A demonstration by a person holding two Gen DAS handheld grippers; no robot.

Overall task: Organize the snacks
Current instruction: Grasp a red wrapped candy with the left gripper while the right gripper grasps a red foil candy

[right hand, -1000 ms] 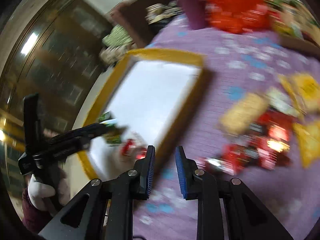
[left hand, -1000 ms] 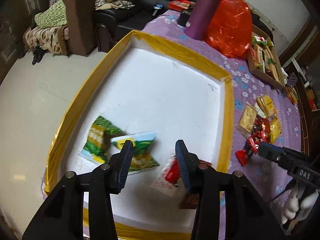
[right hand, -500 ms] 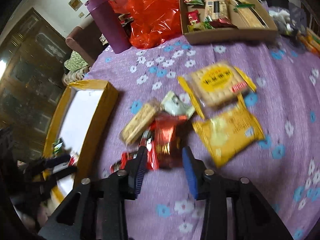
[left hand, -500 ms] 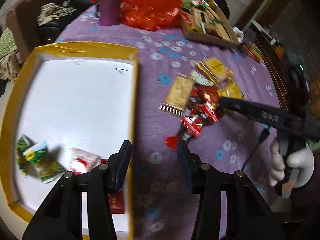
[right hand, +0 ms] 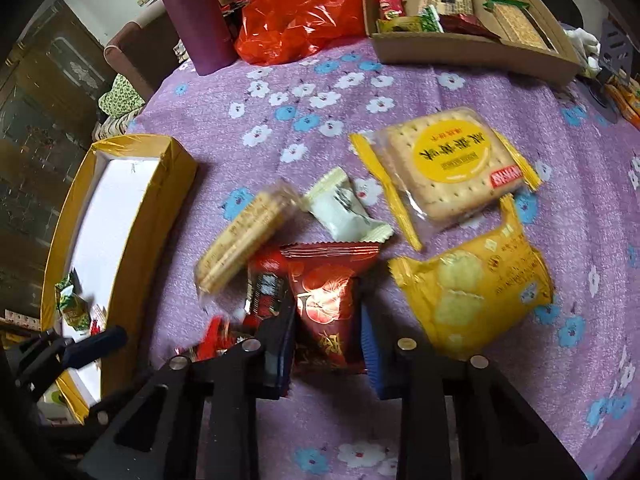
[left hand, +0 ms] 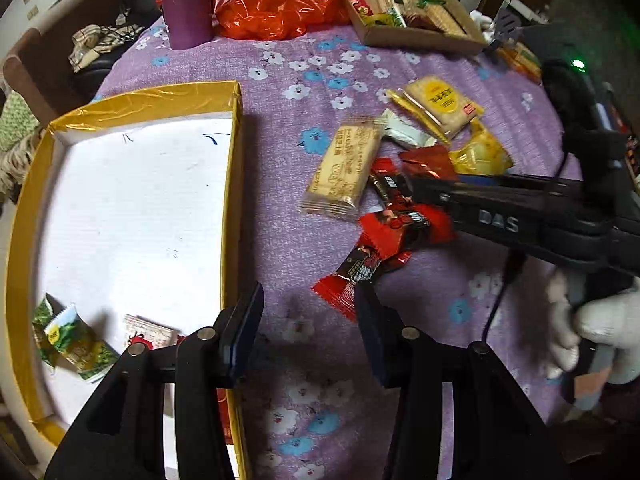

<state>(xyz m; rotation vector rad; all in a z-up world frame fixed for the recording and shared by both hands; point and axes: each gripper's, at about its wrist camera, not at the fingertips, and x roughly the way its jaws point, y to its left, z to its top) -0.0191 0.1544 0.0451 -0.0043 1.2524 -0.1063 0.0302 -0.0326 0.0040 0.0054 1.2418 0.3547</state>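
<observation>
A yellow-edged white tray (left hand: 232, 184) lies at the left and holds green packets (left hand: 70, 340) and a red-and-white packet (left hand: 146, 334). Loose snacks lie on the purple cloth: a biscuit pack (left hand: 344, 170), red bars (left hand: 366, 260), yellow packs (right hand: 472, 284). My left gripper (left hand: 308, 320) is open and empty above the cloth, just short of a red bar. My right gripper (right hand: 328, 336) is open with its jaws either side of a dark red foil packet (right hand: 326, 300); it also shows in the left wrist view (left hand: 436, 188).
A cardboard box (right hand: 460, 52) of snacks stands at the far side. A red plastic bag (right hand: 296, 12) and a purple bottle (right hand: 192, 12) stand behind the pile. A round cracker pack (right hand: 448, 164) and a white packet (right hand: 348, 212) lie nearby.
My left gripper swung from over the tray to the cloth beside the red bars. My right gripper moved from the tray's edge to the snack pile and opened around the dark red packet.
</observation>
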